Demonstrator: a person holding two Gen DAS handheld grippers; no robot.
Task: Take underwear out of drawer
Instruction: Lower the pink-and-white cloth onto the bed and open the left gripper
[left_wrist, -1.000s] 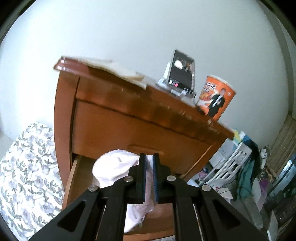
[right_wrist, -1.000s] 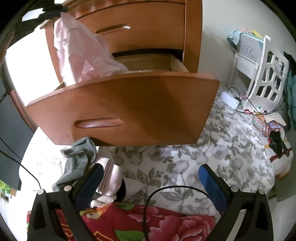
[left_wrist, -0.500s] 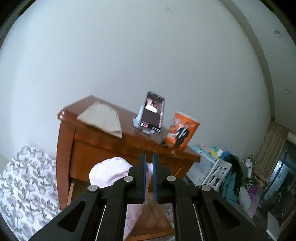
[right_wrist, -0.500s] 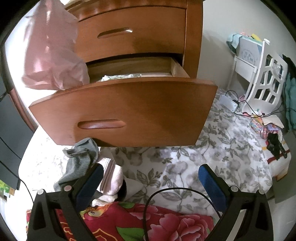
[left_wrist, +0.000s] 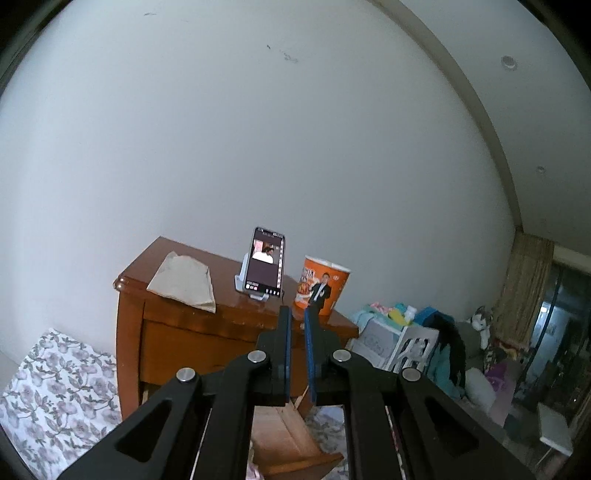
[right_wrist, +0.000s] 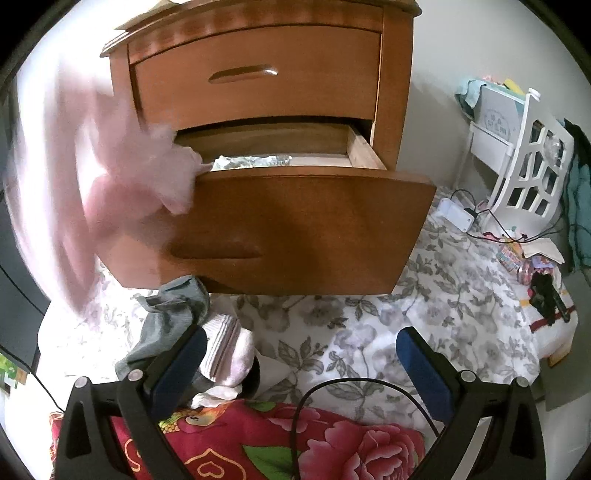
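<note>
Against the far wall stands a brown wooden nightstand (right_wrist: 266, 66), its upper drawer shut and its lower drawer (right_wrist: 295, 229) pulled well out toward the near side, over a grey flowered sheet (right_wrist: 424, 314). At the left of the right wrist view hangs the underwear (right_wrist: 92, 177), a pale pink garment blurred by motion. Its long axis runs steeply, from up high at the left edge down toward the floor, with a crumpled end reaching right to the drawer's left front corner; whether it touches the wood there cannot be told. It looks soft, thin and wrinkled, with no pattern visible.

Below the drawer front lie a grey garment (right_wrist: 166, 321) and a striped pink-and-white sock (right_wrist: 229, 350), beside a red flowered blanket (right_wrist: 295, 443).

On the nightstand top, in the left wrist view, sit a folded beige cloth (left_wrist: 184, 282), a phone (left_wrist: 266, 264) upright on a stand, and an orange cup (left_wrist: 321, 291).

The right gripper (right_wrist: 299, 358) has its jaws wide apart, empty. The left gripper (left_wrist: 297, 325) has its jaws together; the cloth between them is not visible.
</note>
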